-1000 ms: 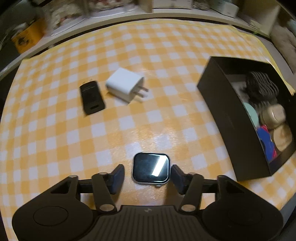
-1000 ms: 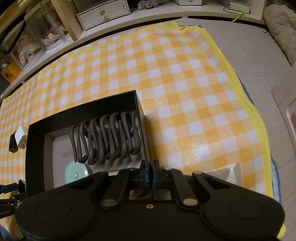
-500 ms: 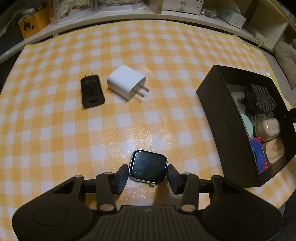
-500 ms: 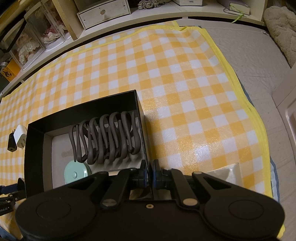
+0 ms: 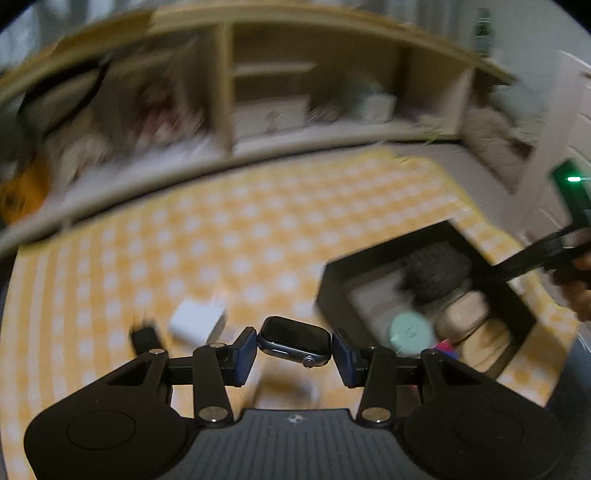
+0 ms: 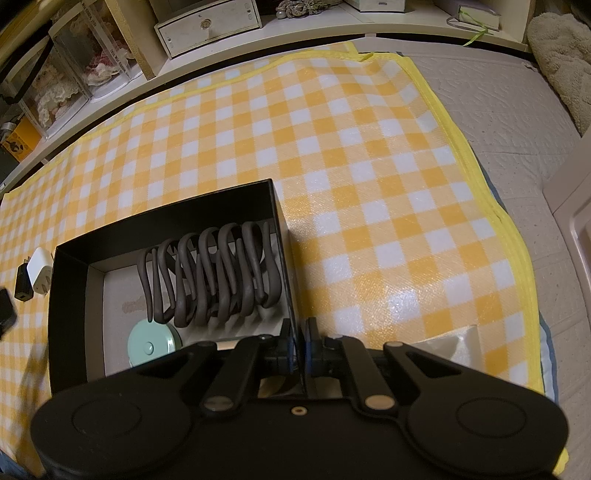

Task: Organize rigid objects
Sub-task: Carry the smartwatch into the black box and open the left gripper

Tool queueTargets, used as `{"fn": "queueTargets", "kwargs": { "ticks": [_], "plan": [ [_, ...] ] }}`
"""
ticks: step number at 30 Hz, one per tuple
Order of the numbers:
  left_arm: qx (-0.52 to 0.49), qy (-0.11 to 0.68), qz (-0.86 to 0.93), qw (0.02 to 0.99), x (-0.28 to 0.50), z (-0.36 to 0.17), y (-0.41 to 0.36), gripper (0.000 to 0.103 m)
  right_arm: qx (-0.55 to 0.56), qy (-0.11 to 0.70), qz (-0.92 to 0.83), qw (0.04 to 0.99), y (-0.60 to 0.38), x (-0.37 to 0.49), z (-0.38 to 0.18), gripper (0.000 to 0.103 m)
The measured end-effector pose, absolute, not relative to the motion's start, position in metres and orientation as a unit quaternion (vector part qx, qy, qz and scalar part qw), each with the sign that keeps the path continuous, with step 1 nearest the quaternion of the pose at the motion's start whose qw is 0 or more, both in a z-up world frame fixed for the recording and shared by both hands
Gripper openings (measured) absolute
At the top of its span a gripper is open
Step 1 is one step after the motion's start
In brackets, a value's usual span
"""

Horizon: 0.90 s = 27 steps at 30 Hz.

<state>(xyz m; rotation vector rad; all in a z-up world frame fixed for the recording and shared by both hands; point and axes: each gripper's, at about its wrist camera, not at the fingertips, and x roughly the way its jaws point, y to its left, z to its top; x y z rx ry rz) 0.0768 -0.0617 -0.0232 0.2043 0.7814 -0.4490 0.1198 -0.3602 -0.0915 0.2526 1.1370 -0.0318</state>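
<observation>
My left gripper [image 5: 294,350] is shut on a dark smartwatch body [image 5: 293,345] and holds it in the air above the yellow checked cloth [image 5: 240,243]. The left wrist view is blurred. A black box [image 6: 70,306] lies on the cloth with a coiled dark cable [image 6: 210,273], a mint round case [image 6: 151,347] and other small items inside; it also shows in the left wrist view [image 5: 332,295]. My right gripper [image 6: 298,345] is shut on the box's right wall. A white charger [image 6: 40,269] and a black charger [image 6: 23,282] lie left of the box.
Shelving with drawers and clear boxes [image 6: 207,22] runs along the far edge of the cloth. A grey mat [image 6: 509,122] lies to the right of the cloth. A clear bag [image 6: 450,343] lies by my right gripper.
My left gripper closed on the smartwatch and lifted it off the cloth, tilting up and swinging toward the box. My right gripper has kept its hold on the box wall.
</observation>
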Motion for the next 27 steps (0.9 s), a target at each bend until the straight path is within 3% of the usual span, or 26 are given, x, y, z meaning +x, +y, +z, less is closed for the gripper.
{"fn": "queueTargets", "kwargs": {
  "ticks": [7, 14, 27],
  "plan": [
    [0.200, 0.331, -0.320, 0.865, 0.073, -0.004, -0.100, 0.046, 0.120, 0.537, -0.015, 0.835, -0.360, 0.120, -0.091, 0.006],
    [0.355, 0.310, -0.406, 0.783, 0.069, -0.032, -0.141, 0.046, 0.121, 0.537, -0.015, 0.835, -0.360, 0.120, -0.092, 0.007],
    [0.371, 0.365, -0.447, 0.727, 0.089, -0.063, -0.165, 0.046, 0.121, 0.537, -0.012, 0.835, -0.359, 0.120, -0.091, 0.007]
  ]
}}
